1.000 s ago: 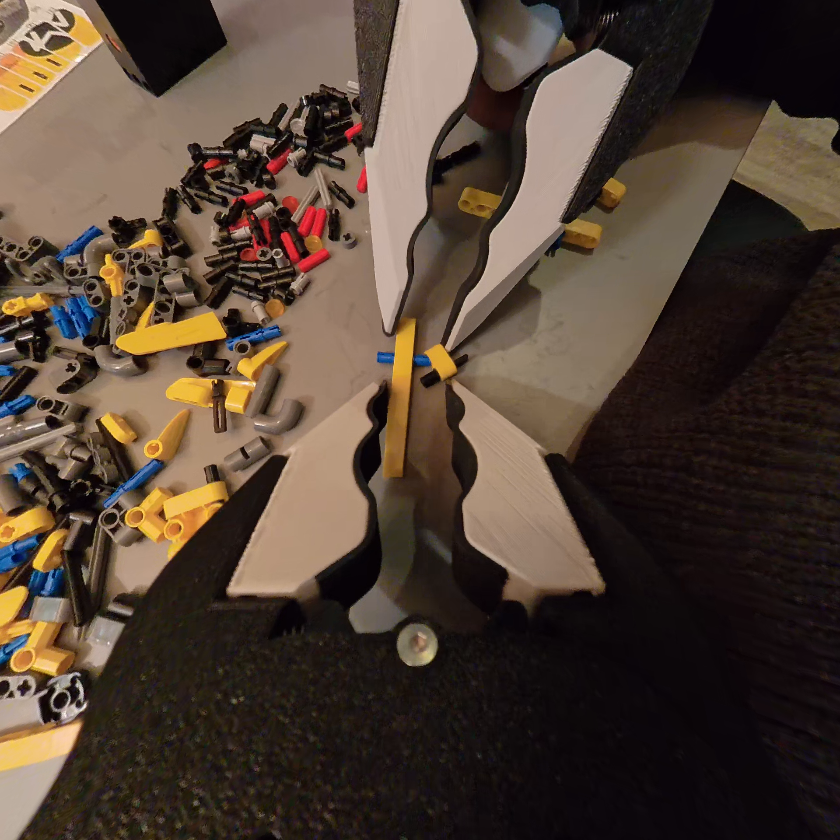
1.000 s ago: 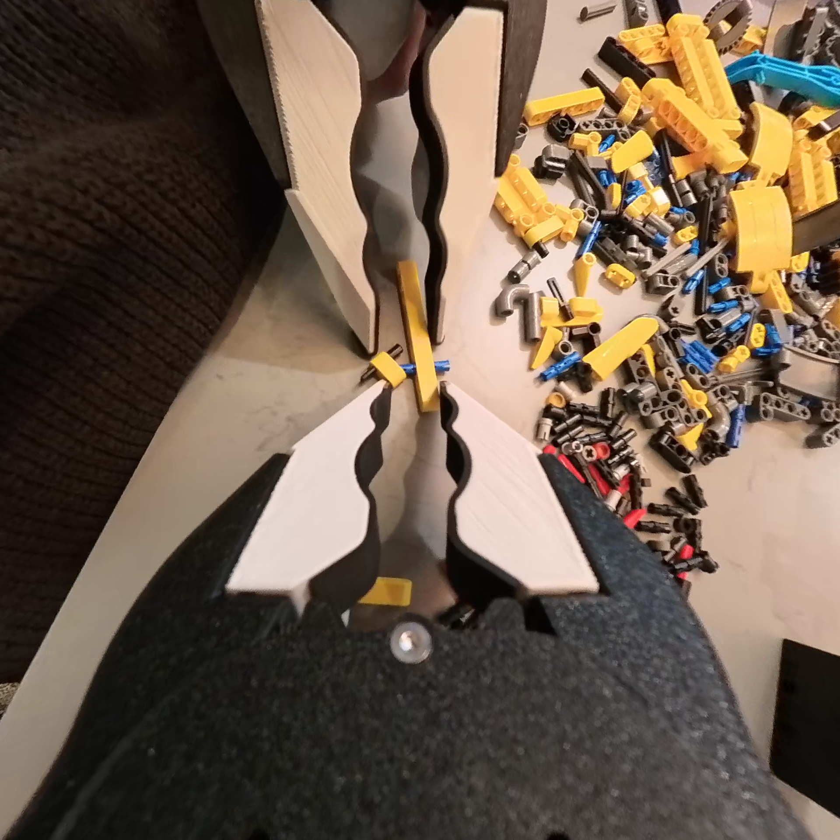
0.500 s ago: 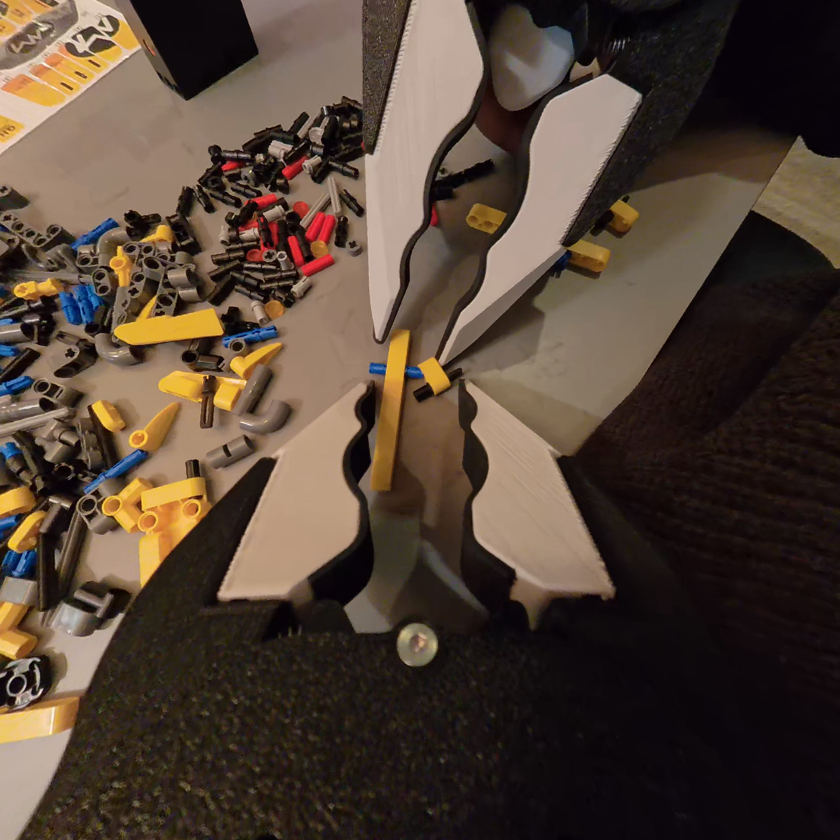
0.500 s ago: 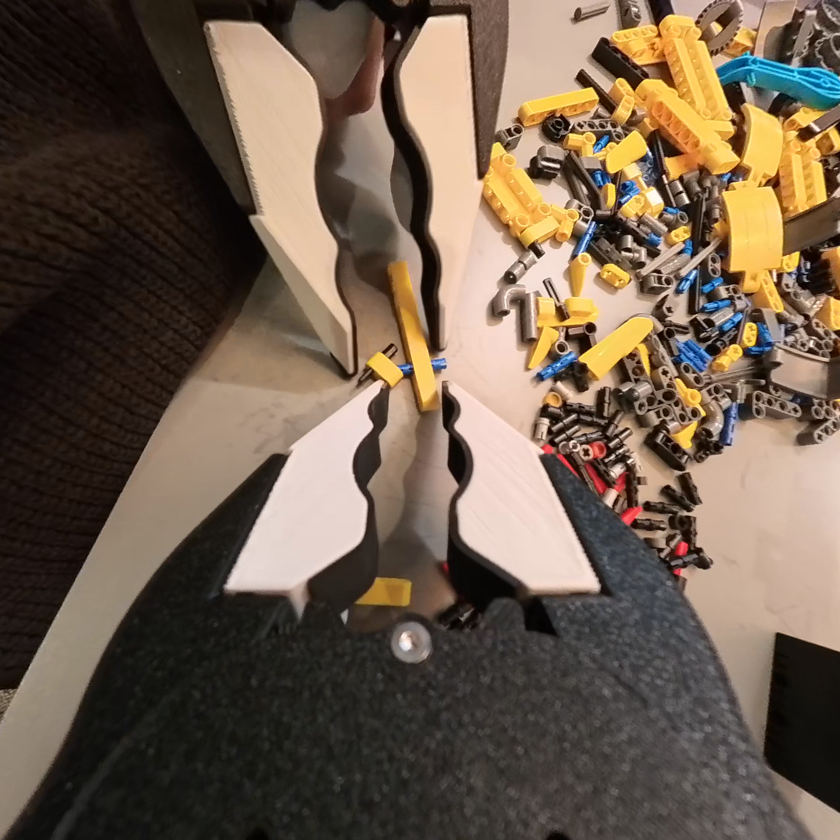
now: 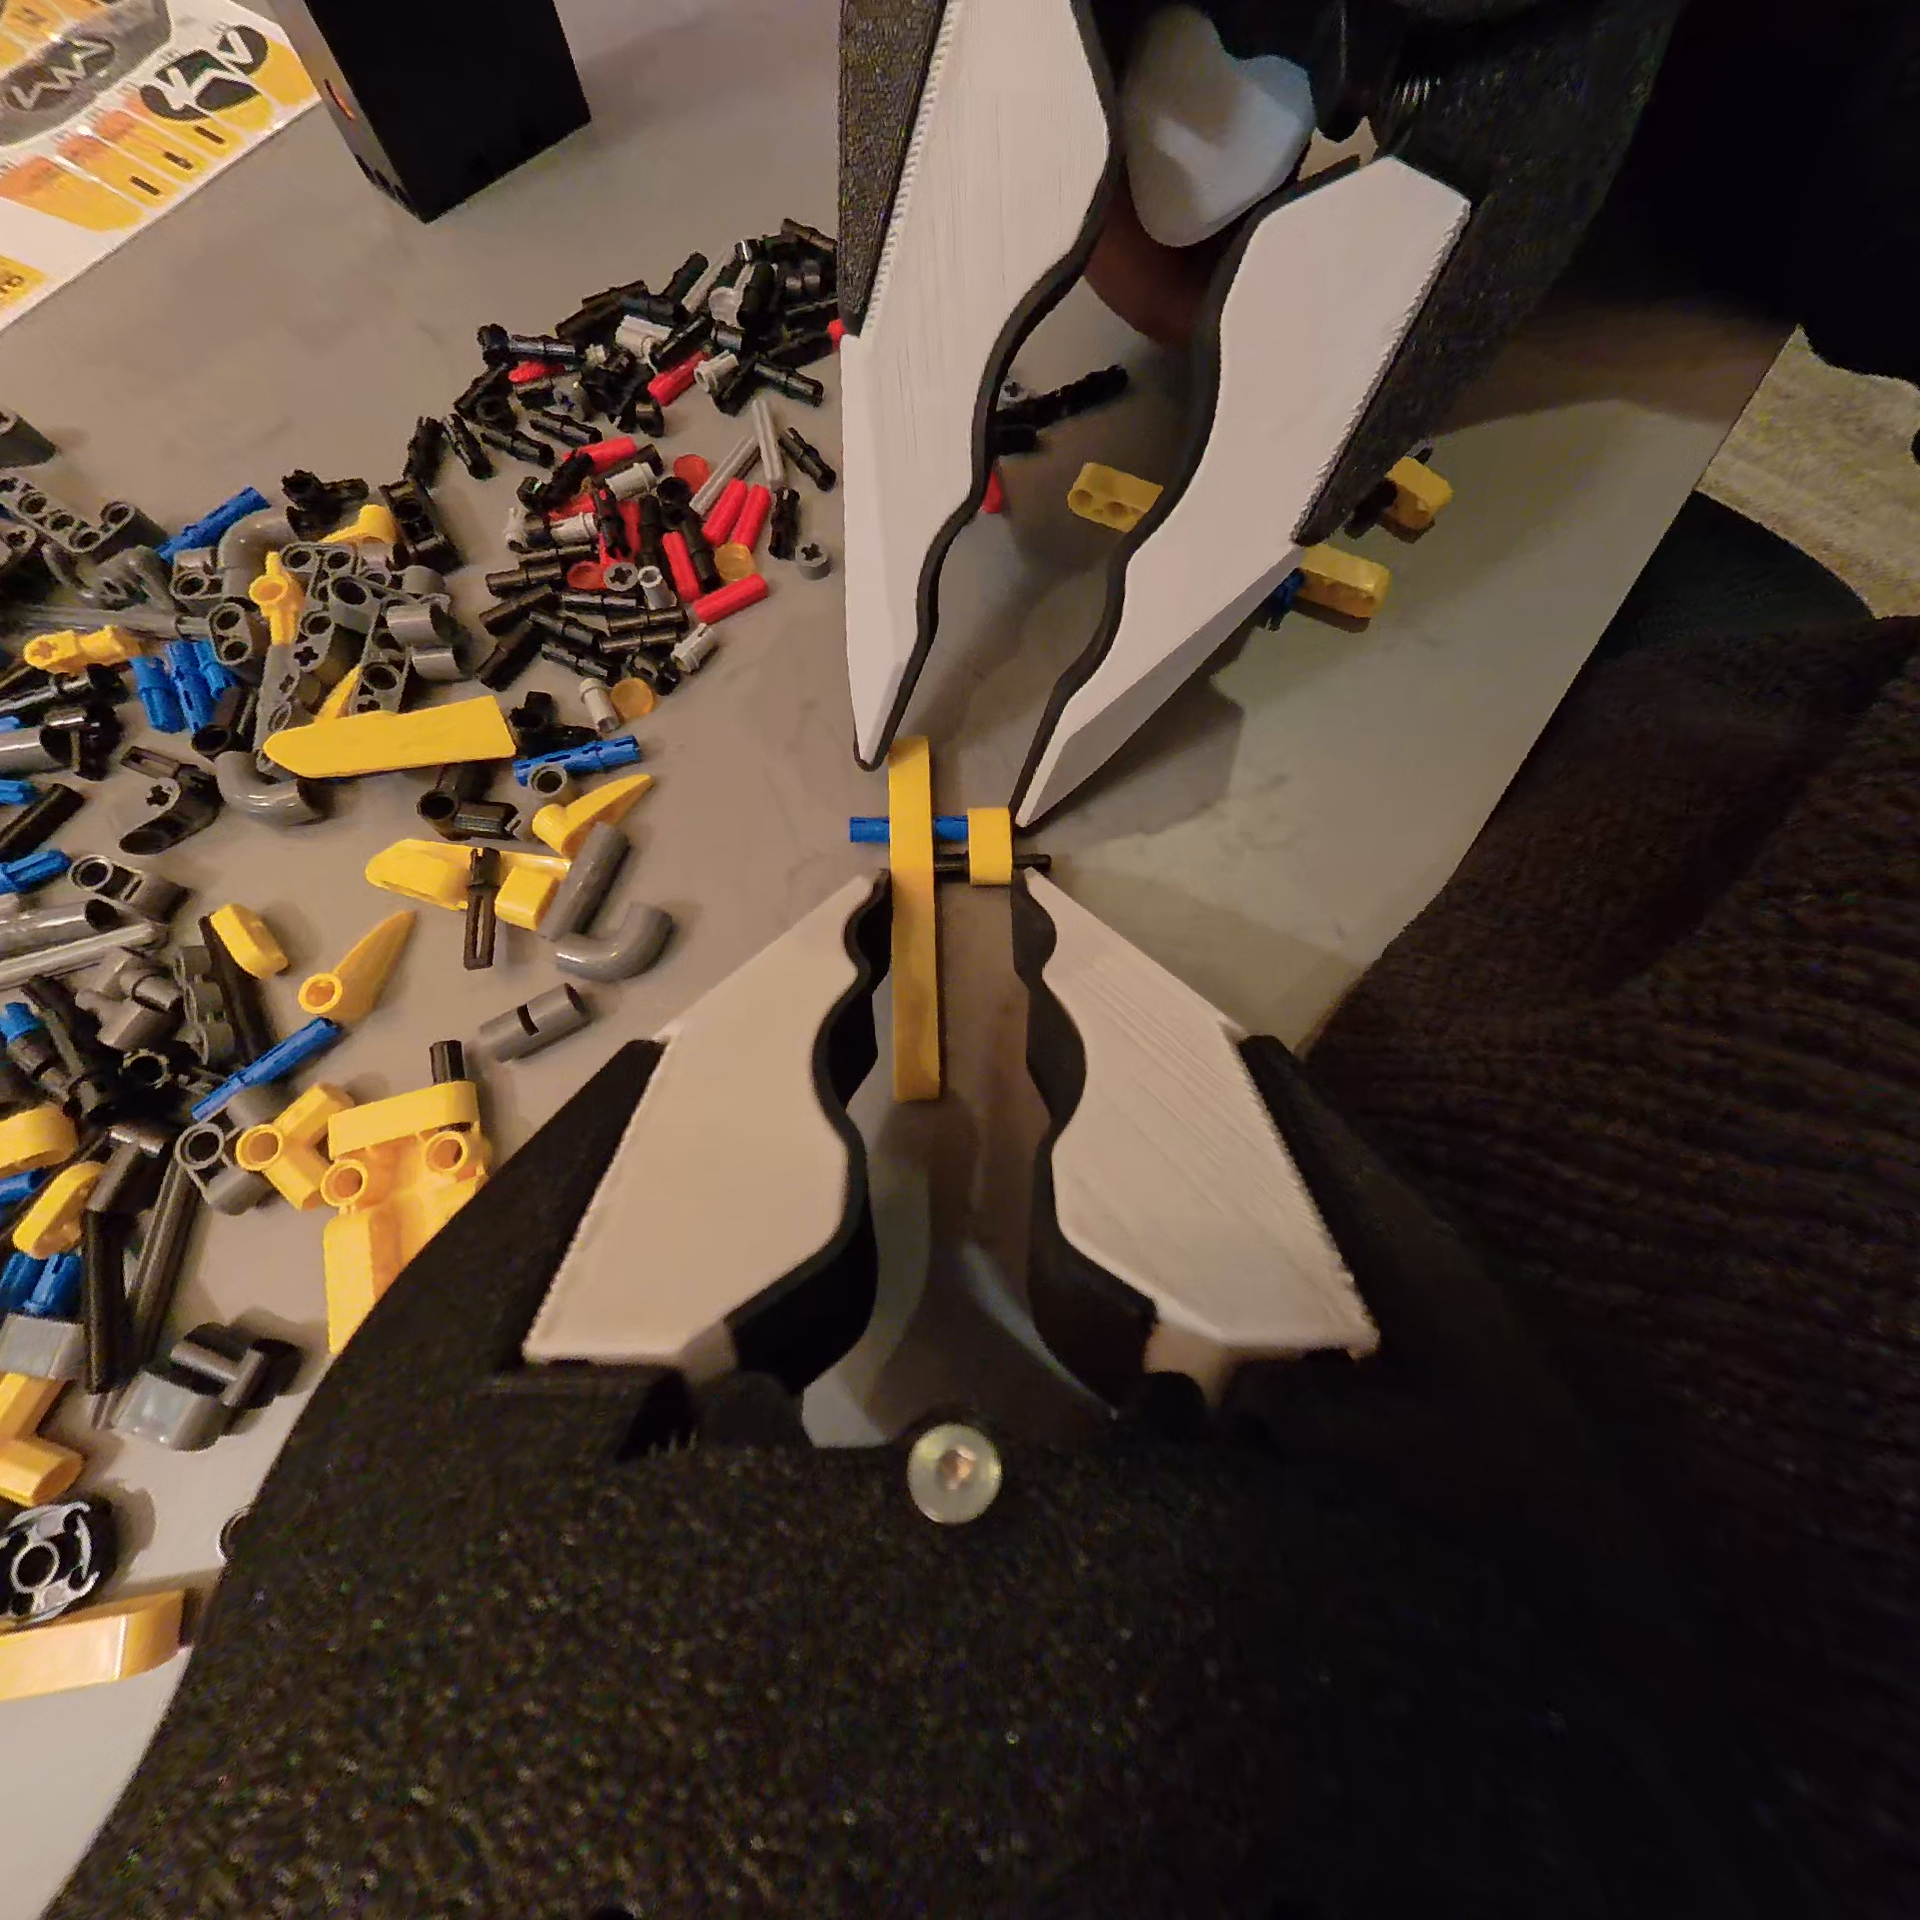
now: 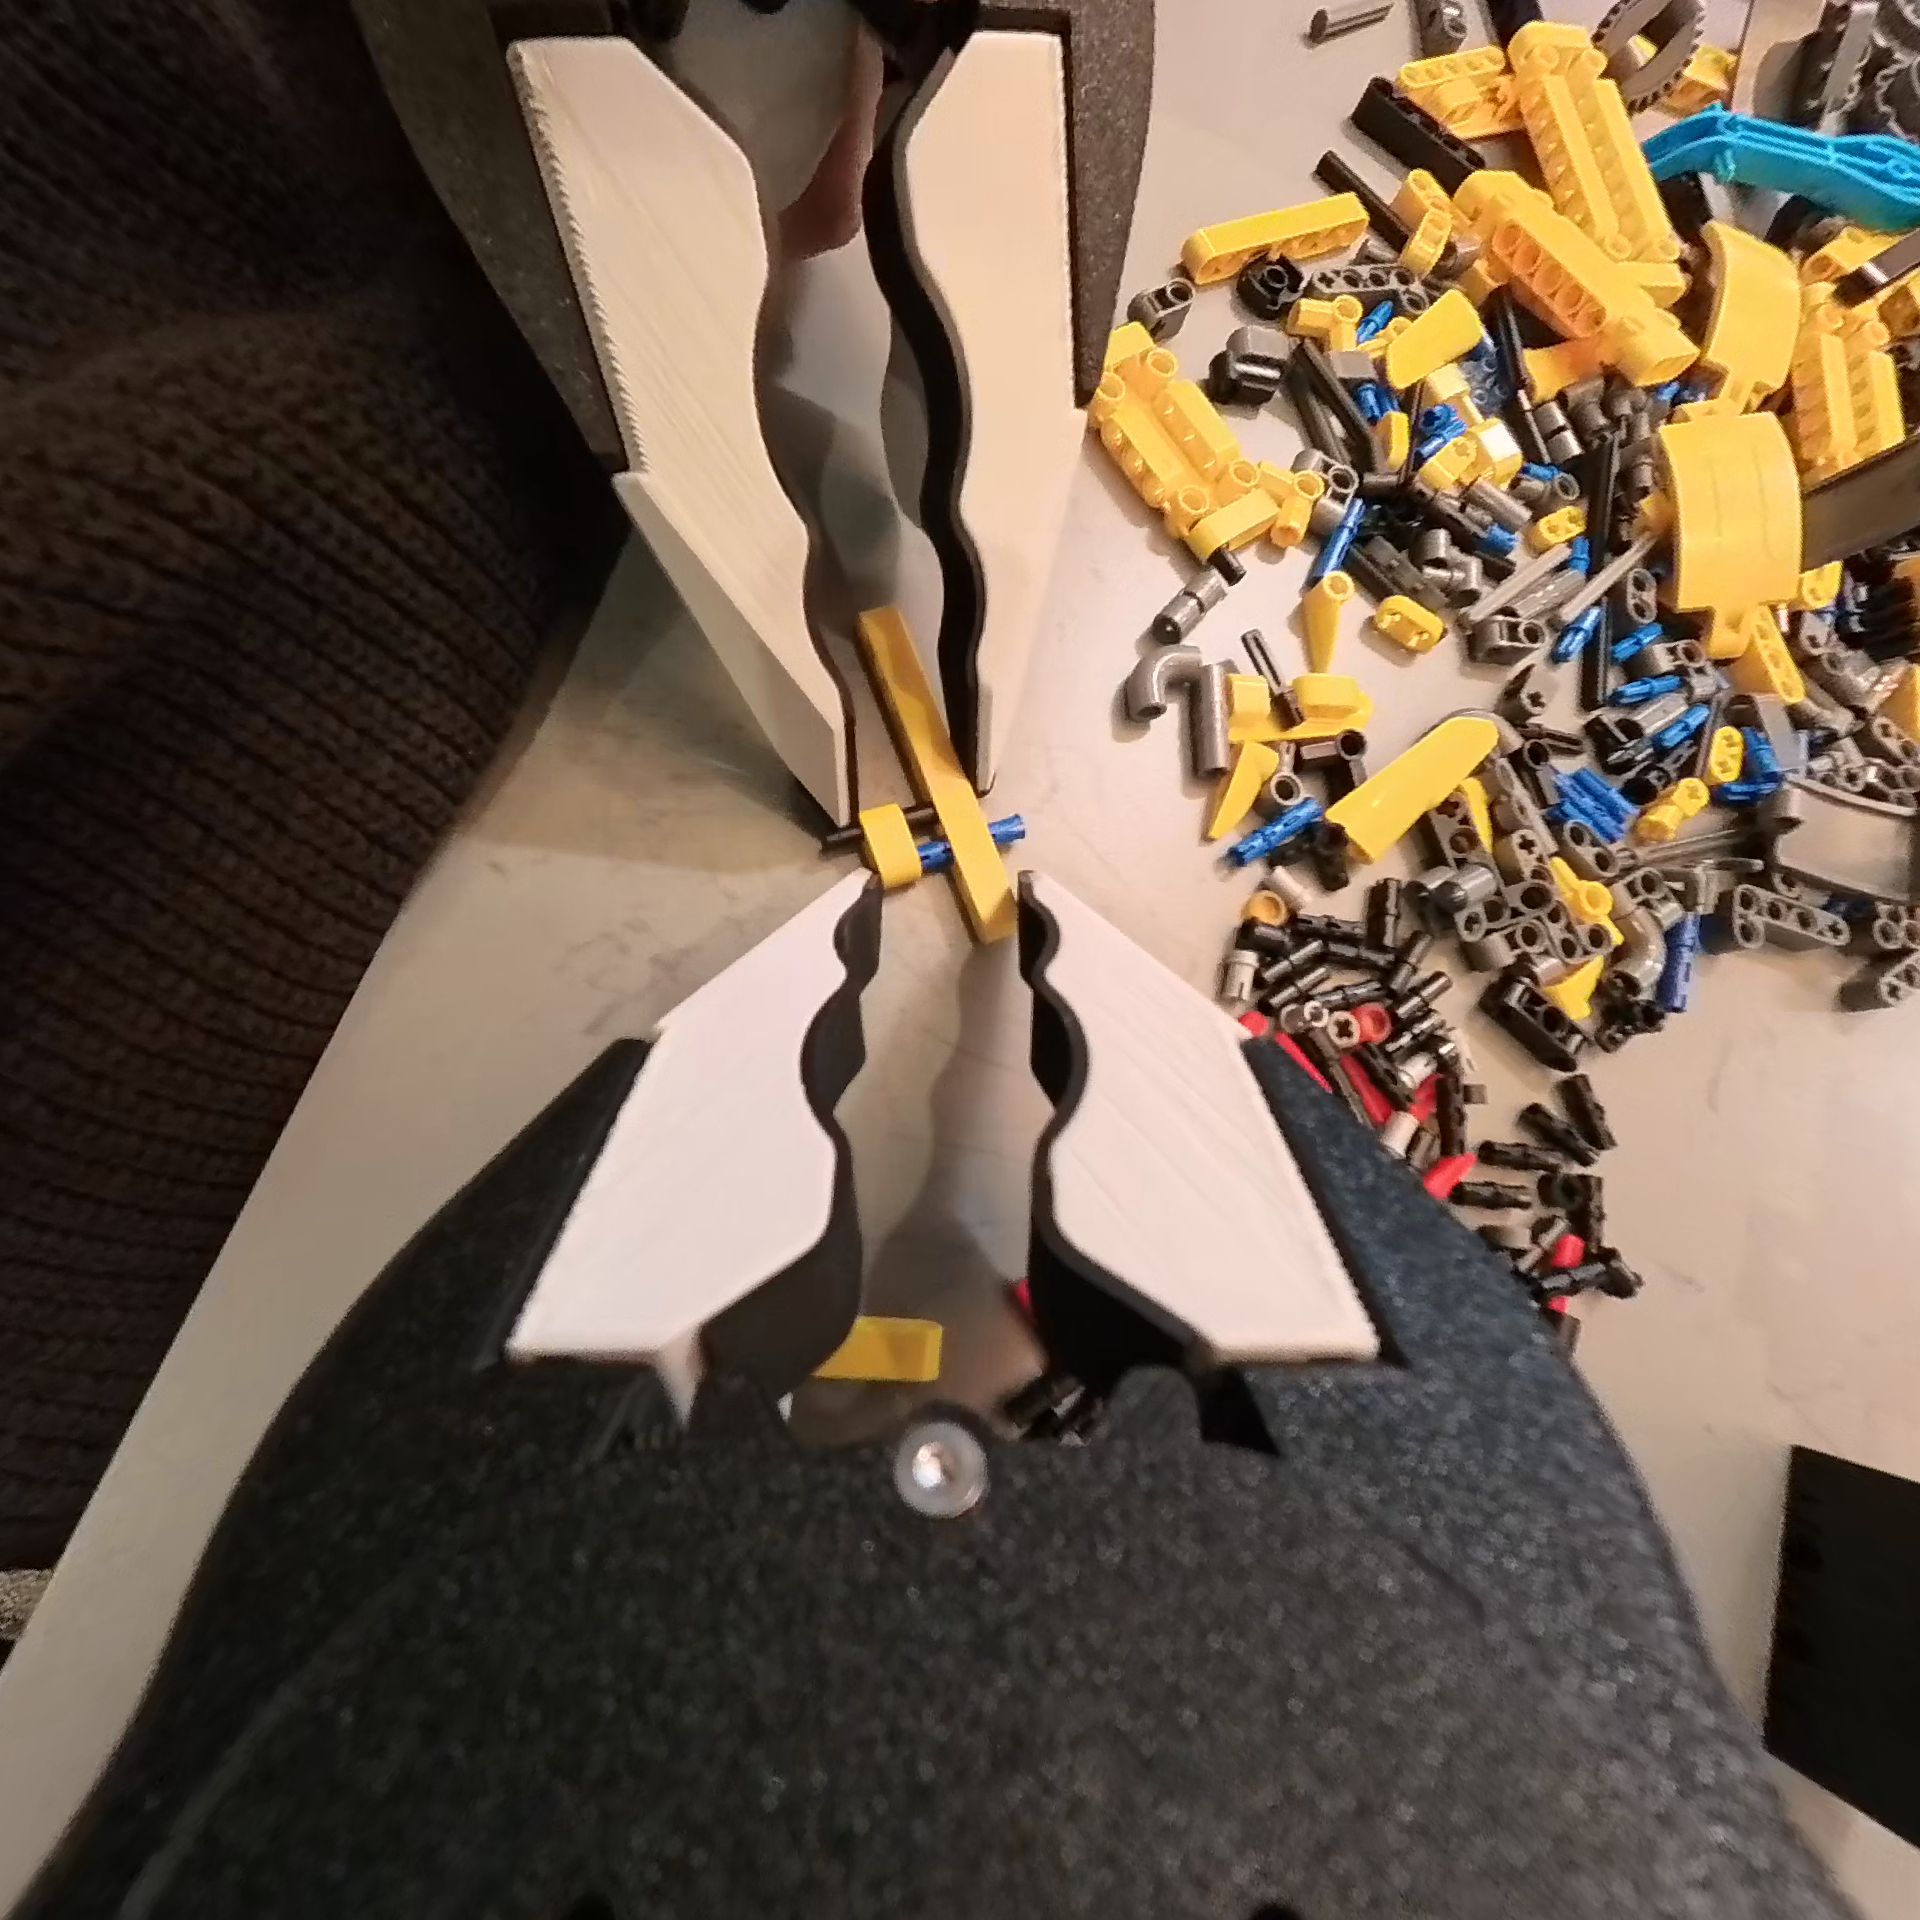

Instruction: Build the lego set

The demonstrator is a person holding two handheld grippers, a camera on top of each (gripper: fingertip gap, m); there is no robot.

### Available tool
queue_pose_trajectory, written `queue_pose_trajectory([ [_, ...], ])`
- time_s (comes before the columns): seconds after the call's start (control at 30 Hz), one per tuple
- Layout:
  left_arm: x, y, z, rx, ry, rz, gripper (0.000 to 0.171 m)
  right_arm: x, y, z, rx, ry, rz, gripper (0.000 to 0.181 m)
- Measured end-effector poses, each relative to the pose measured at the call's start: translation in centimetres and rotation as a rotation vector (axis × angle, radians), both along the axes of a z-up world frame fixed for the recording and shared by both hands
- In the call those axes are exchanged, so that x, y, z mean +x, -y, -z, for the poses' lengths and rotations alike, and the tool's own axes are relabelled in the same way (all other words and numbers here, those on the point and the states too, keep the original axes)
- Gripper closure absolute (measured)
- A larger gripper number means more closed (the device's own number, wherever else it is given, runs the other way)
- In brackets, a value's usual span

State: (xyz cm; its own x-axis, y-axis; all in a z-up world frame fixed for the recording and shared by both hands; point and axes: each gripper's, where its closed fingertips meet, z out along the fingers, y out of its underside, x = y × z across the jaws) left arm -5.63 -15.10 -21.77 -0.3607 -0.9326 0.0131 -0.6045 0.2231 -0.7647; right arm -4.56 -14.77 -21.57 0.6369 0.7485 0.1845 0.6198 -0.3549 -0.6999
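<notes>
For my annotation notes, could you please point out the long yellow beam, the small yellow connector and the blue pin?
Long yellow beam (image 5: pixel 914 977), left wrist view, mid-length.
Small yellow connector (image 5: pixel 988 847), left wrist view, its face.
Blue pin (image 5: pixel 868 828), left wrist view, protruding end.

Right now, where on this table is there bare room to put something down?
Bare tabletop runs along the edge beside the dark knitted fabric, and between the black box and the black-and-red pins. The heap of yellow and grey pieces is crowded.

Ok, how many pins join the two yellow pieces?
2: a blue pin sticking out left of the long yellow beam, and a black pin below, poking right from the short yellow piece. More may be hidden.
</notes>
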Motion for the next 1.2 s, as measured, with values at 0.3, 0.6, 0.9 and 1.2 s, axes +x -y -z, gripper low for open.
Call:
queue_pose_trajectory([
  [0.3, -0.09, -0.01, 0.04, -0.001, -0.006, 0.014, 0.149, -0.01, -0.04, 0.09, -0.025, -0.018, -0.040, 0.154],
  [0.6, -0.12, 0.00, 0.04, -0.016, -0.015, 0.022, 0.149, -0.25, -0.07, 0.17, -0.053, -0.035, -0.114, 0.155],
  [0.9, -0.17, -0.02, 0.04, -0.034, -0.023, 0.030, 0.150, -0.52, -0.03, 0.30, -0.145, -0.014, -0.225, 0.157],
  [1.2, -0.30, -0.03, -0.01, -0.065, -0.046, 0.047, 0.150, -0.70, 0.04, 0.32, -0.162, 0.011, -0.190, 0.158],
])
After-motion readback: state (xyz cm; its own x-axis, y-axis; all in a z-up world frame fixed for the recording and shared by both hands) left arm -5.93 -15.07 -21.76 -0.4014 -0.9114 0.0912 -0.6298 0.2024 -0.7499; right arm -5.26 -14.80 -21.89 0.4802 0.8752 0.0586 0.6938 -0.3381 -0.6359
